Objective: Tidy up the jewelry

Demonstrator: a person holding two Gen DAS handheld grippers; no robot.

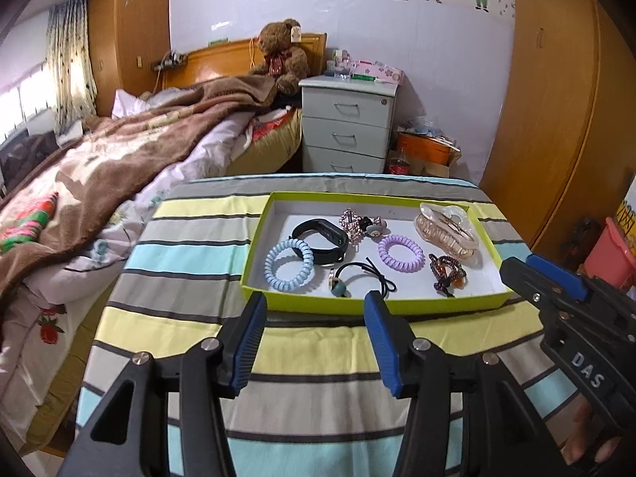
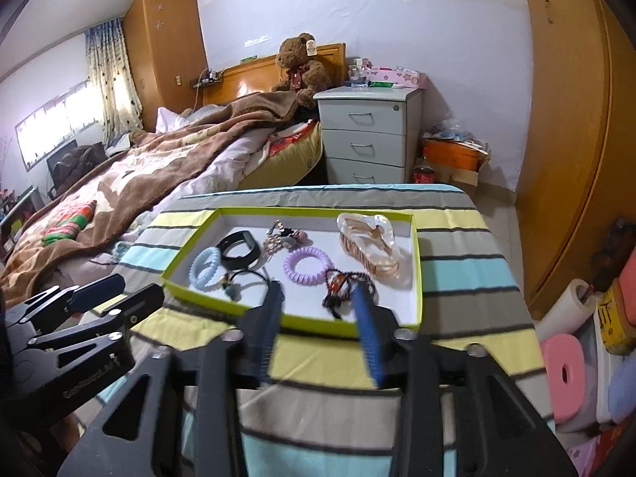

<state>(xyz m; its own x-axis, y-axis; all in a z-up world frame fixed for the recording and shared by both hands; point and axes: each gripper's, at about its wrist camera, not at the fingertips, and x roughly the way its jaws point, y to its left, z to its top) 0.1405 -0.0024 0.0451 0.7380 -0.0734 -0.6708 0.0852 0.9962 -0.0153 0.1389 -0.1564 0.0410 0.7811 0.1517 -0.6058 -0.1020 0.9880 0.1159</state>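
The jewelry all lies in a flat green box [image 1: 373,305] on the striped desk [image 1: 302,361], and the box sits just ahead of both grippers, a little further from the person. Nothing lies loose on the cloth, so the job looks about done (that is only my guess).

The beaded hair tie [image 2: 342,287] is the thing closest to a gripper. In the right wrist view it lies at the near edge of the box, right ahead of the right gripper [image 2: 318,298] and seen between its two tips. Its long side runs from the near edge toward the back of the box, a bit slanted. The right gripper is the nearer one to it. I cannot tell if the tips hang above it or are lower down, but the pads do not press on it.

The left gripper [image 1: 316,302] sits back over the desk, short of the box's near wall. Ahead of it lie the black hair tie [image 1: 359,276] and the blue coil band [image 1: 289,264].

Both grippers are open, about halfway, and both hold nothing. The purple coil band [image 1: 400,248], the black wristband [image 1: 321,241] and the big clear hair claw [image 1: 447,230] rest further back in the box, well apart from any pad.
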